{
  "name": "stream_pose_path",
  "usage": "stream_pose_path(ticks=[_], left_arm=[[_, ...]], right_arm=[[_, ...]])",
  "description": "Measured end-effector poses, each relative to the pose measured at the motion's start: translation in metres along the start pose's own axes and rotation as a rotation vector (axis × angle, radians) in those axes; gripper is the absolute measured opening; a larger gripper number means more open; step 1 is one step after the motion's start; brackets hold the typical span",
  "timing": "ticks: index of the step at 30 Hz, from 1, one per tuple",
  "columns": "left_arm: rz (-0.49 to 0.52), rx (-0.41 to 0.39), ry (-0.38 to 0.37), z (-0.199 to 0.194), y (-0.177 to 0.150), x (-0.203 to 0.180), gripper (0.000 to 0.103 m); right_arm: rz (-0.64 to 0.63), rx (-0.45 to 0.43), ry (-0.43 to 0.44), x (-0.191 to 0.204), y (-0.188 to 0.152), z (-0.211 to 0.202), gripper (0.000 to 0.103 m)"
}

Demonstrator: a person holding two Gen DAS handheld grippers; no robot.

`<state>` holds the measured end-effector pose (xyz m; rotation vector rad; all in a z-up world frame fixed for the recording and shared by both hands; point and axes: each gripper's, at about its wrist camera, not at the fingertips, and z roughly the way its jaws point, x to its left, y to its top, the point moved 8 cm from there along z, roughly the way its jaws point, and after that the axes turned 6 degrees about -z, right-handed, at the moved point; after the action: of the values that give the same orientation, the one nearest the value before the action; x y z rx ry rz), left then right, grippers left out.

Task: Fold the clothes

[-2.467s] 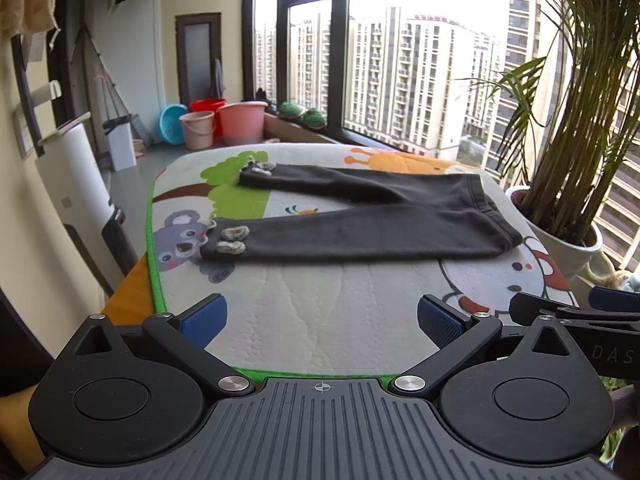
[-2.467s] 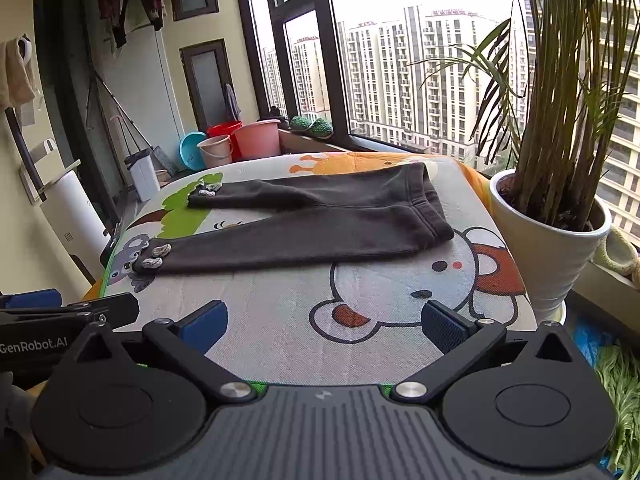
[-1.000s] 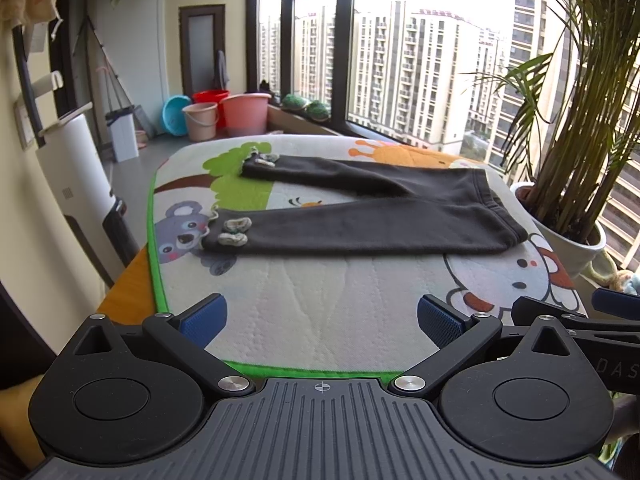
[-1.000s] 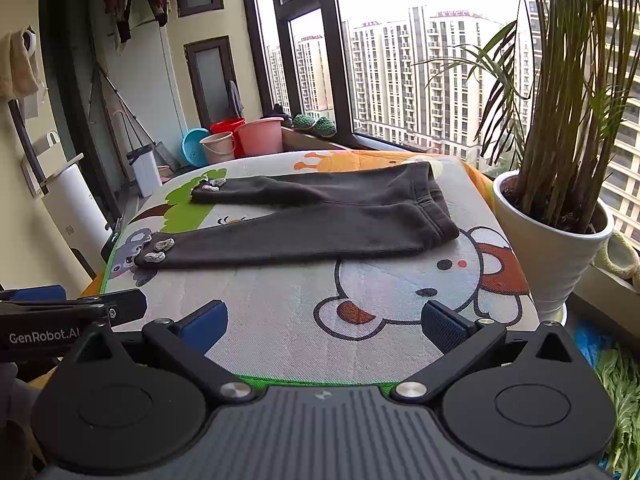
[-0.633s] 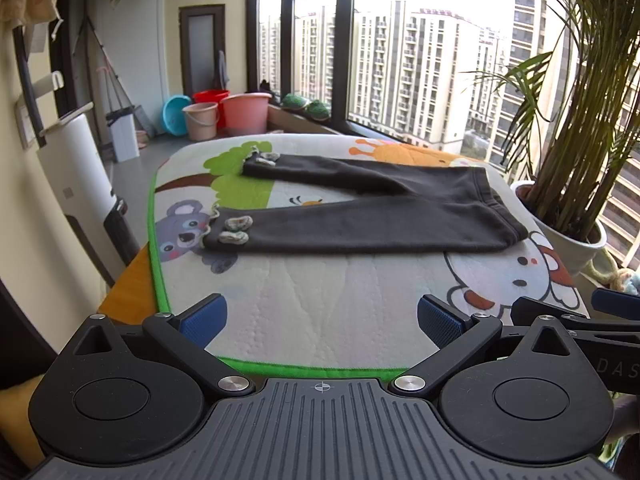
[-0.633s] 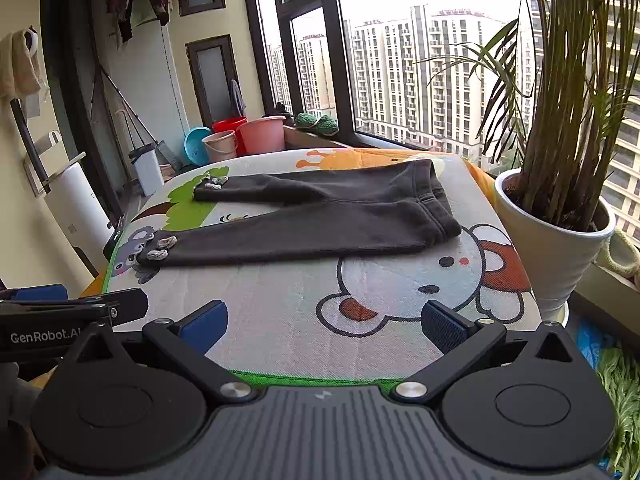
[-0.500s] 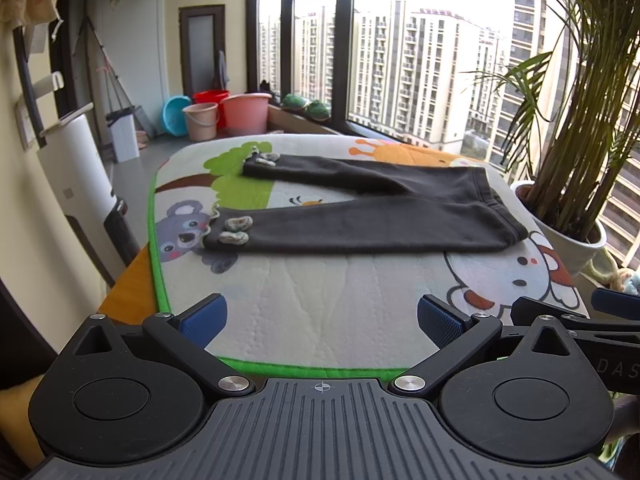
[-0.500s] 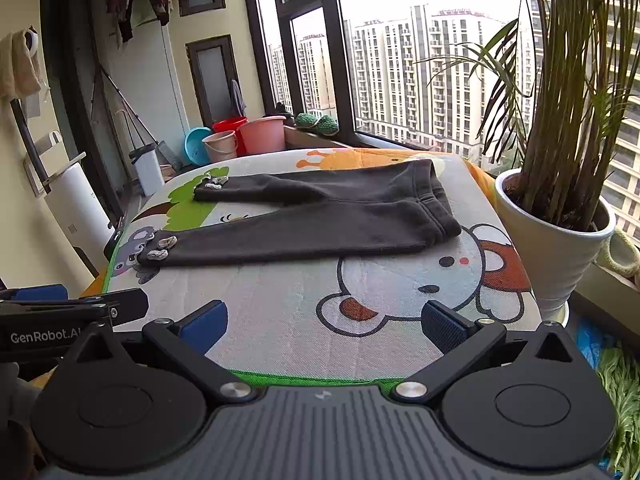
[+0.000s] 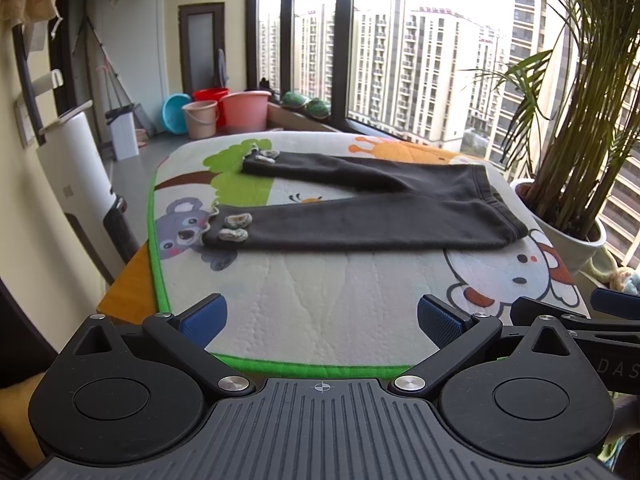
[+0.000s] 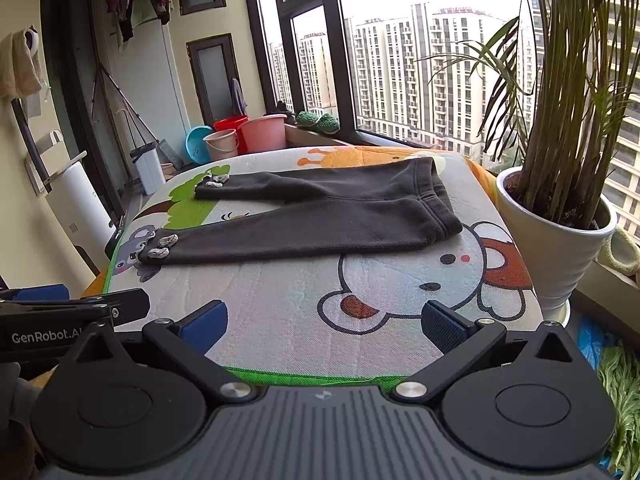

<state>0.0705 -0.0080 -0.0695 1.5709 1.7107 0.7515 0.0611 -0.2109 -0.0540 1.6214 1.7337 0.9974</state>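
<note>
Left wrist view, nearest first: the left gripper (image 9: pixel 320 318) hangs over the near green edge of the cartoon-print mat (image 9: pixel 332 292), its blue pads (image 9: pixel 202 318) spread wide with nothing between them. The right gripper (image 10: pixel 322 320) is released in the same way at the near edge of the mat, a little to the right, so part of each tool shows at the edge of the other's view. Holding both back and wide apart looks like a ready stance: neither touches cloth, and each has a clear line ahead.

Well beyond them, across bare mat, lie the dark grey trousers (image 9: pixel 360 220), spread flat. The waistband (image 10: pixel 436 208) is at the right, close to the mat's right edge. The two legs run leftward and part in a shallow V, the near leg ending at the near cuff (image 9: pixel 230 228) and the far leg at the far cuff (image 9: pixel 260 158), both trimmed with small pale decorations. Laid out this way, the garment seems prepared for a first fold, probably one leg over the other, with one tool at a cuff and the other at the waist.

Right of the mat stands a potted palm (image 10: pixel 556 240); at the far left by the window are some plastic buckets (image 9: pixel 224 114).
</note>
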Motion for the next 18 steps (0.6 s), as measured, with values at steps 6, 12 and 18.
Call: stream_pose_path(ticks=[6, 12, 18], left_arm=[[0.0, 0.004, -0.001, 0.0003, -0.0003, 0.0, 0.103], [0.0, 0.007, 0.0, 0.0012, -0.0007, 0.0002, 0.103], [-0.001, 0.008, -0.001, 0.0015, -0.0011, 0.0009, 0.103]], right_arm=[[0.001, 0.004, 0.001, 0.0021, -0.0015, -0.0001, 0.103], [0.001, 0.006, 0.002, 0.0018, -0.0017, -0.0001, 0.103], [0.001, 0.008, 0.003, 0.0022, -0.0026, 0.0005, 0.103]])
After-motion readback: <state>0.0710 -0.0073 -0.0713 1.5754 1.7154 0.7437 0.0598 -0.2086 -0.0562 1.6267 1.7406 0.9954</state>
